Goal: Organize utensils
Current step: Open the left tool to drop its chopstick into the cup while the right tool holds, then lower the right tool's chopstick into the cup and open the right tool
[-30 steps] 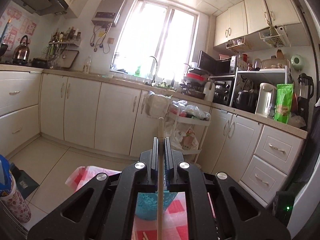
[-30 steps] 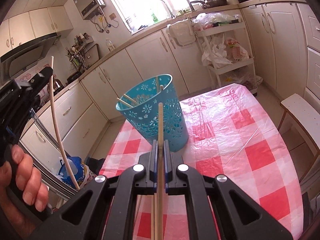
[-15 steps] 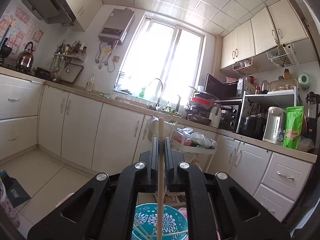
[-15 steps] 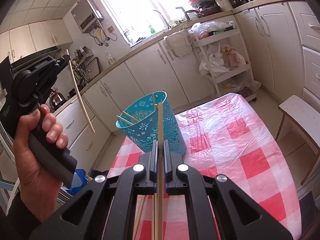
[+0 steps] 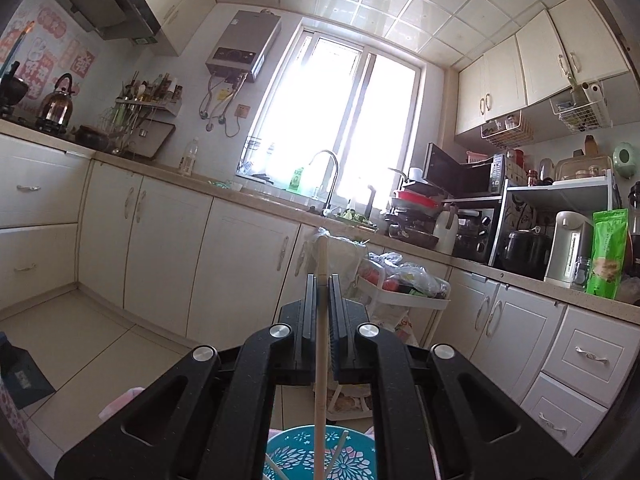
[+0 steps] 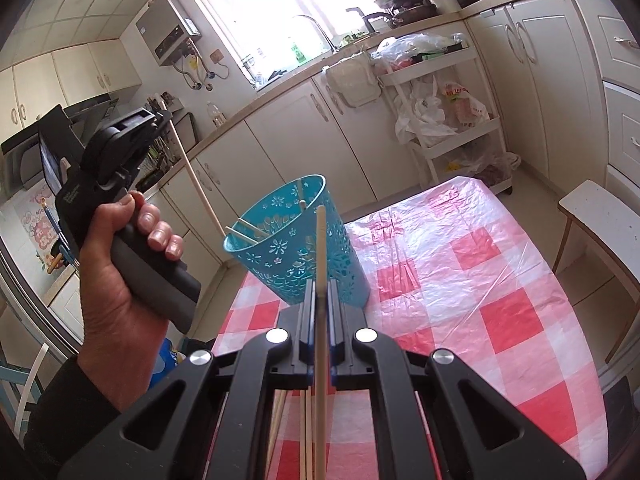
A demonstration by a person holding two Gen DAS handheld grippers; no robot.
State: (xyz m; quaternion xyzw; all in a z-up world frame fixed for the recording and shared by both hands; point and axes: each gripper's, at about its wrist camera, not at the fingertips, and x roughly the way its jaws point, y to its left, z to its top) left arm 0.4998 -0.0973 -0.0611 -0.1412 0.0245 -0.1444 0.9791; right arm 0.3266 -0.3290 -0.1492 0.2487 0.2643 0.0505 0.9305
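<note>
I'm in a home kitchen. Cream cabinets (image 5: pixel 168 240), sink faucet (image 5: pixel 330 172) under the window (image 5: pixel 340 120), kettle (image 5: pixel 58 102) on the hob, microwave (image 5: pixel 464 174).

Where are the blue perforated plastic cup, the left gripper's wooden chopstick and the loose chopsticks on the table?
blue perforated plastic cup (image 6: pixel 298 256), right wrist view, front wall.
left gripper's wooden chopstick (image 6: pixel 198 186), right wrist view, mid-shaft.
loose chopsticks (image 6: pixel 306 432), right wrist view, shafts under gripper.

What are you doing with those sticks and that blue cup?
A person is sorting chopsticks into the blue basket on the checkered table. The left gripper holds one chopstick tilted over the basket's rim. The right gripper holds another chopstick. Some already stand inside, and more lie on the table.
</note>
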